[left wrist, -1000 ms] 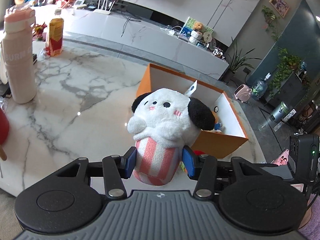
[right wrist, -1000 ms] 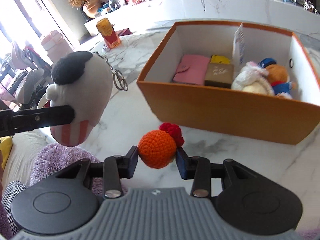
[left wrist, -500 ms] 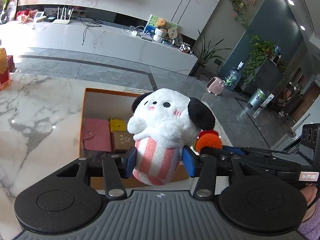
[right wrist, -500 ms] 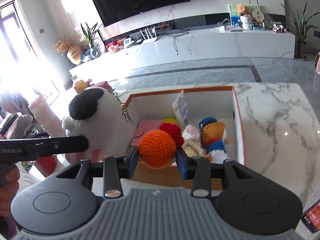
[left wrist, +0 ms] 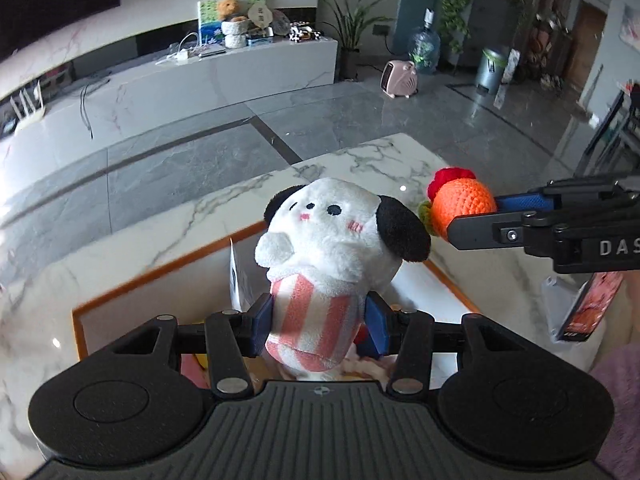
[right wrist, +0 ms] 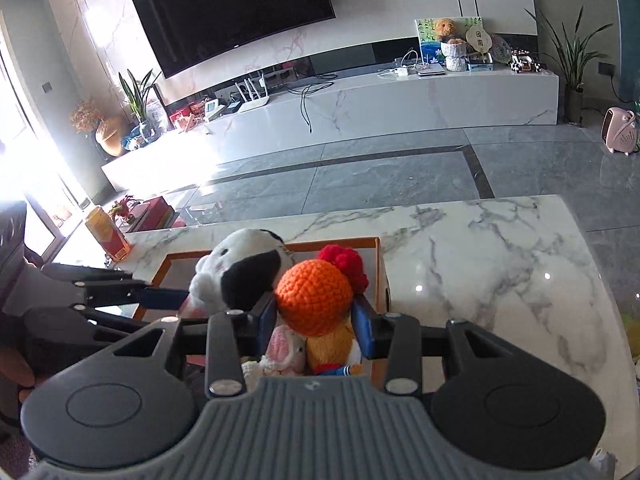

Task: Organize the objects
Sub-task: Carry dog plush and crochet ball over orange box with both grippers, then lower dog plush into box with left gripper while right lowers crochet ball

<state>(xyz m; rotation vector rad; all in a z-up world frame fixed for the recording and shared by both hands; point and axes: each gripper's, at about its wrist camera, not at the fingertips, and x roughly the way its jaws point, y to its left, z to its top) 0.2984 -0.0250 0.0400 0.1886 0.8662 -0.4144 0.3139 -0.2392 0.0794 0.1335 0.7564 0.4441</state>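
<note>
My left gripper (left wrist: 318,324) is shut on a white plush dog (left wrist: 336,248) with black ears and a pink-striped body, held above the orange box (left wrist: 168,268). My right gripper (right wrist: 314,320) is shut on an orange crochet ball (right wrist: 314,296) with a red tuft, also above the box (right wrist: 378,248). The ball also shows at the right of the left wrist view (left wrist: 460,204), and the plush dog at the left of the right wrist view (right wrist: 240,272). Under the right gripper, a pink-and-white toy (right wrist: 286,350) and an orange plush toy (right wrist: 330,350) lie in the box.
The box stands on a white marble table (right wrist: 500,264). A yellow-red juice carton (right wrist: 106,236) stands at the table's far left. A phone (left wrist: 588,304) stands at the table's right edge. Grey tiled floor and a TV console lie beyond.
Both grippers have moved forward over the box with their toys still held. The left view has swung right, and the box now lies beneath both grippers.
</note>
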